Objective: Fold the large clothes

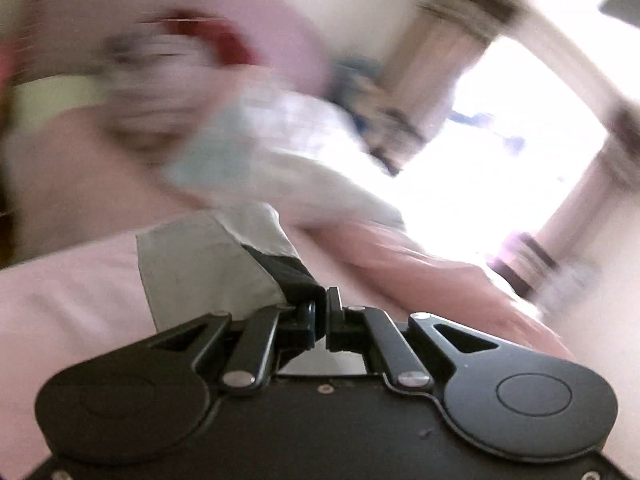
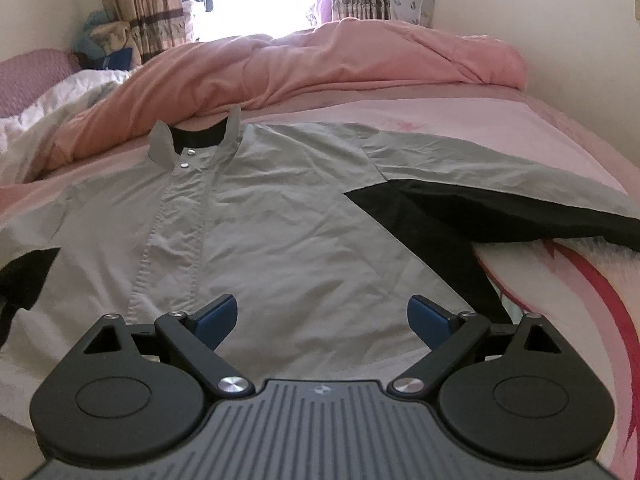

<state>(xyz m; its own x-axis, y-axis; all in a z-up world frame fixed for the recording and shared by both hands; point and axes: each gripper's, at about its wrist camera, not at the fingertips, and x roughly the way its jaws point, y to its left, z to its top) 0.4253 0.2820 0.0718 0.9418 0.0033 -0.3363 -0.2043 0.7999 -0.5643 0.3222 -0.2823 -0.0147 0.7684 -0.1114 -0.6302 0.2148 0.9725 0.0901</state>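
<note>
On my left wrist camera, heavy blur smears the room, but the left gripper point(image 1: 320, 304) is sharp: its jaws are pinched together on a fold of the grey-and-black woven jacket point(image 1: 208, 264), black fabric bunched right at the fingertips and a grey panel hanging to the left of them. Behind it I make out the pale pink bed sheet point(image 1: 60, 300) and a bright window point(image 1: 500, 160), nothing finer.

On my right wrist camera, the picture is clear. The right gripper point(image 2: 320, 316) hangs with its blue-padded fingers point(image 2: 218, 318) spread wide, nothing between them, above the jacket's lower front. The jacket point(image 2: 280, 220) lies spread flat, front up, across the pink sheet point(image 2: 500, 120), collar toward the far end, one sleeve stretched to the right. A rumpled salmon-pink quilt point(image 2: 320, 64) lies heaped just beyond the collar, with striped brown curtains point(image 2: 152, 4) behind.
</note>
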